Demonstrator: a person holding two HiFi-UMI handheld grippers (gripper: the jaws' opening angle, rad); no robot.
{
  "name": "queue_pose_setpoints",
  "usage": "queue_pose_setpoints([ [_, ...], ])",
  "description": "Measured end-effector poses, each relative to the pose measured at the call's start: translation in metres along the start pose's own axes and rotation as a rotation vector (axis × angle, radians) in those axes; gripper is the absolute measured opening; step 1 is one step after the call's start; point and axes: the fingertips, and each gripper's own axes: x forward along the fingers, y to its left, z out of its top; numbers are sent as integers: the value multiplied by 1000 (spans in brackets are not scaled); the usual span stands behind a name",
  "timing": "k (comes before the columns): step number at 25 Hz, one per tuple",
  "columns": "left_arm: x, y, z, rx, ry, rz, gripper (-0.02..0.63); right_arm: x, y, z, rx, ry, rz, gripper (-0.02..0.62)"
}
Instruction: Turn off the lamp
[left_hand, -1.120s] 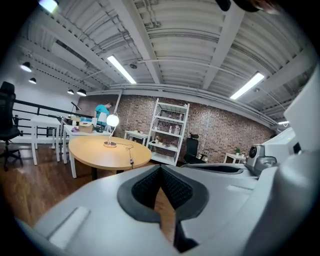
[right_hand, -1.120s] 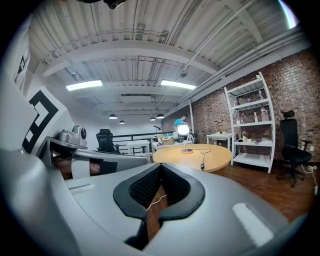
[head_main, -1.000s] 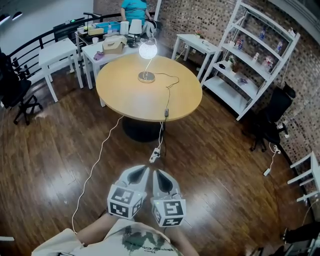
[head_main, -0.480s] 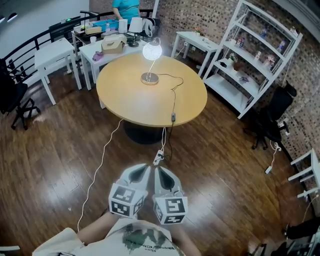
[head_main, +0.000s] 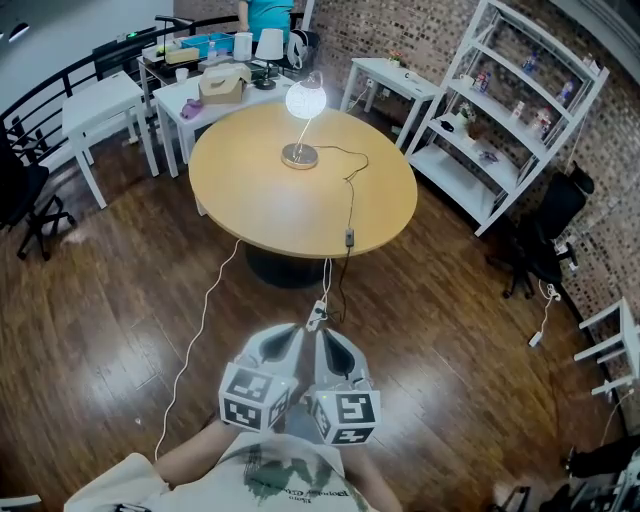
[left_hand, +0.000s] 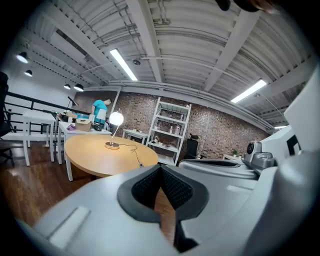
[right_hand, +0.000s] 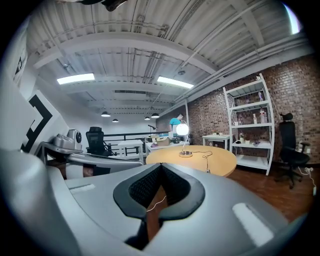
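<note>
The lamp (head_main: 304, 101) glows lit on the far side of a round wooden table (head_main: 260, 205), its metal base (head_main: 299, 156) resting on the top. Its black cord runs across the table to an inline switch (head_main: 349, 238) hanging over the near edge. Both grippers hover low over the floor, well short of the table. My left gripper (head_main: 290, 334) and right gripper (head_main: 323, 336) sit side by side, both shut with nothing held. The left gripper view shows the lamp (left_hand: 116, 118) beyond my left gripper (left_hand: 160, 168). The right gripper view shows the lamp (right_hand: 182, 129) beyond my right gripper (right_hand: 160, 168).
A power strip (head_main: 317, 313) and a white cable (head_main: 196, 338) lie on the wood floor before the table. A white shelf unit (head_main: 500, 110) stands at the right, black chairs (head_main: 545, 240) beside it. White tables (head_main: 105, 100) and a person in teal (head_main: 265, 12) are behind.
The table and lamp have shifted slightly in the head view as the person moves closer. Both grippers stay together, shut, in front of the body.
</note>
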Motion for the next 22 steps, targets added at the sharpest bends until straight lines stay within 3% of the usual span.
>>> queue_pose_setpoints([
  [13, 66, 48, 21, 5, 0, 76, -5, 82, -40, 15, 2, -12, 52, 0],
  [22, 154, 72, 47, -8, 9, 105, -5, 152, -99, 32, -3, 7, 80, 0],
])
